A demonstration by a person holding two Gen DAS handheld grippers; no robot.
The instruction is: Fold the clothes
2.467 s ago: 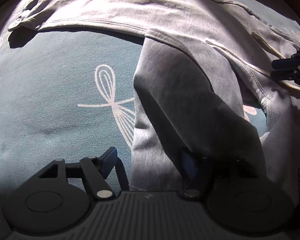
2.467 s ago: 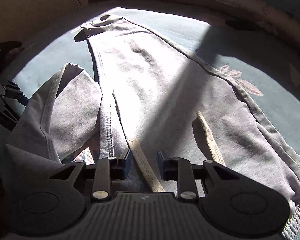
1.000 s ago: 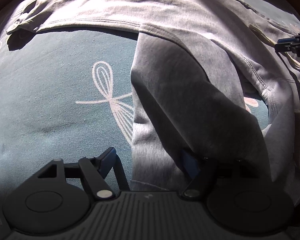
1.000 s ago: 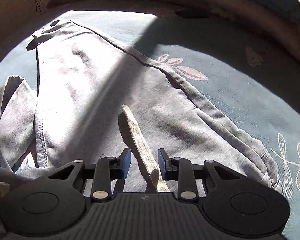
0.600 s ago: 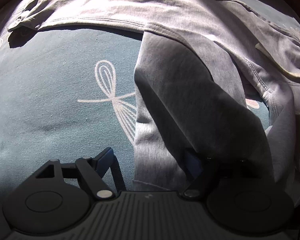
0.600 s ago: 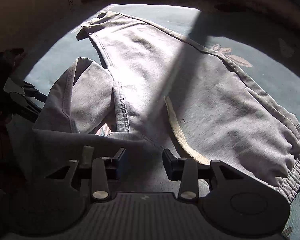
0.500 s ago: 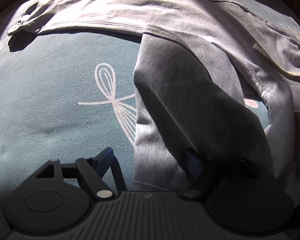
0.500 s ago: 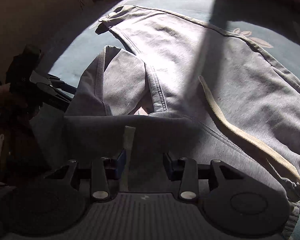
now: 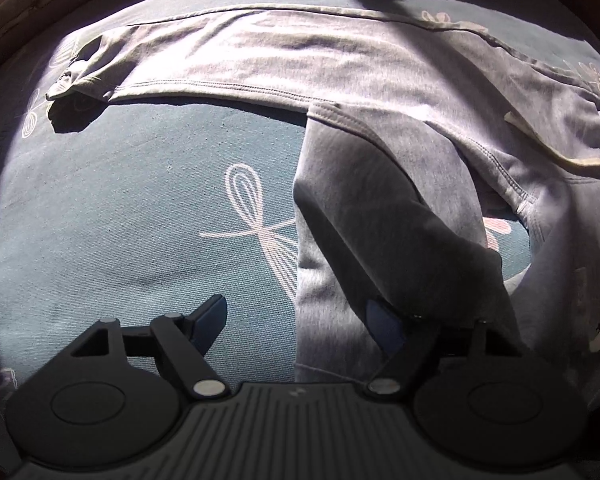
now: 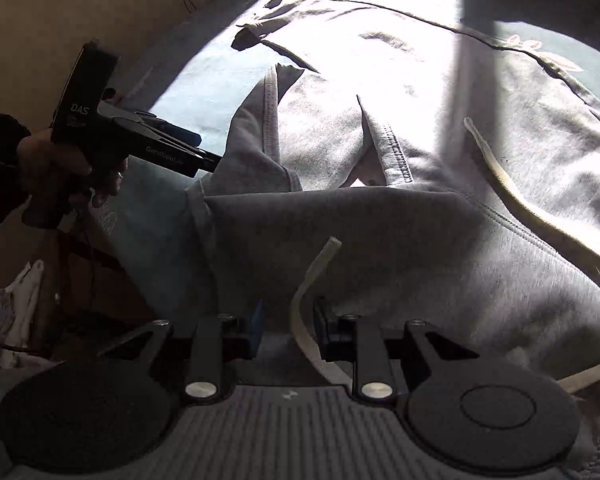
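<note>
Your right gripper (image 10: 287, 330) has its fingers (image 10: 254, 330) set fairly close, and they have just been closing; the cream drawstring (image 10: 300, 320) runs up between them beside the right-hand pad, with the waist of the grey sweatpants (image 10: 380, 248) under the tips, but whether the pads actually press on cord or cloth I cannot tell. Your left gripper (image 9: 296, 320) has its fingers spread wide: the left one (image 9: 210, 316) stands bare over the teal bedspread (image 9: 140, 208), while the right one is buried under the folded-over trouser leg (image 9: 380, 216), so the fabric drapes on that finger and is not pinched. In the right wrist view your left hand (image 10: 60, 168) holds that tool at the leg's left edge. The sweatpants lie across the bedspread with one leg stretched flat to the far left in sunlight, the other doubled back toward you, and the waistband at the right, its second drawstring end (image 9: 556, 152) lying loose on the cloth. The risk, as I judge it: lift with the left and the leg may slide off the single finger and collapse the fold. On the right, closing on the cord alone would likely drag it out of the waistband and not carry the waist.
</note>
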